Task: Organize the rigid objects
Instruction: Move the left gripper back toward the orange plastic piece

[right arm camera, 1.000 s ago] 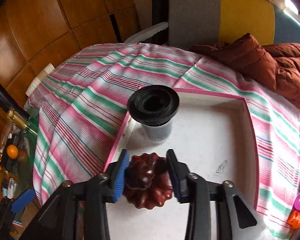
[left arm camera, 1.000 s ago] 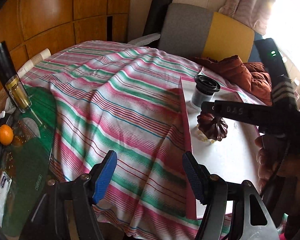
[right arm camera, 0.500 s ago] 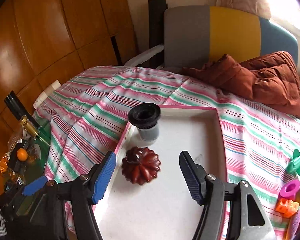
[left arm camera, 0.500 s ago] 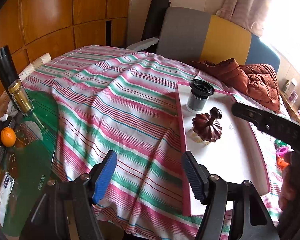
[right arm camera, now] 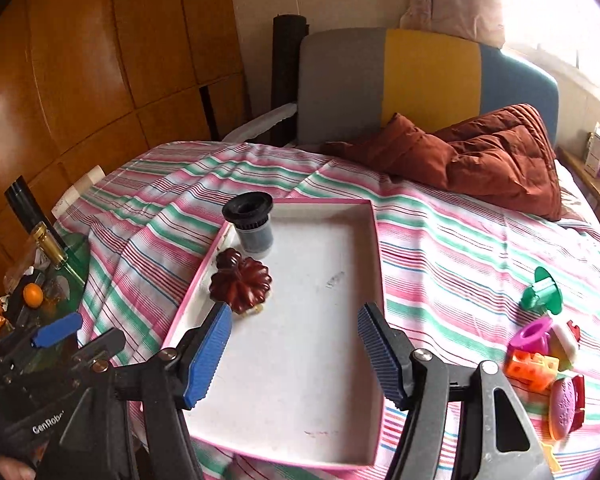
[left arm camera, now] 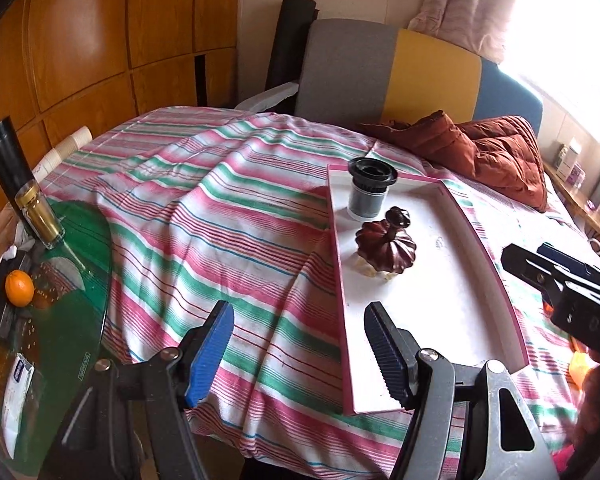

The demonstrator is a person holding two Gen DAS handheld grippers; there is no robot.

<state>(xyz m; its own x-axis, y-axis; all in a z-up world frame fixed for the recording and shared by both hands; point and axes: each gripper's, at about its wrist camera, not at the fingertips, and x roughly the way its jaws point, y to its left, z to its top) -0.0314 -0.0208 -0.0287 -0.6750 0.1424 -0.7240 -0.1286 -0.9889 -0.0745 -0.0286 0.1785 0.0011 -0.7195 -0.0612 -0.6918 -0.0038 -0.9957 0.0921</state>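
My right gripper hung above the near half of the white tray with its jaws spread and nothing between them; they had just been opening, and the dark red fluted mould sat free on the tray floor ahead of my left blue pad. The mould lay close to the tray's pink-edged left wall, tilted a little, with its knob pointing toward the far end. Just beyond it stood the black funnel-topped cup, upright in the tray's far left corner, near the mould but apart from it.

My left gripper hovered over the striped cloth just beside the tray's near left corner, jaws spread and empty, the right pad overlapping the tray edge in that view. From there I could see the mould and the cup in line along the tray's left side.

To the right of the tray, on the cloth, a cluster of coloured plastic toys lay together, with a green piece a little apart from them. A rust-brown quilted jacket was bunched at the far side. At the left, on a green glass surface, stood a gold-capped bottle and an orange.
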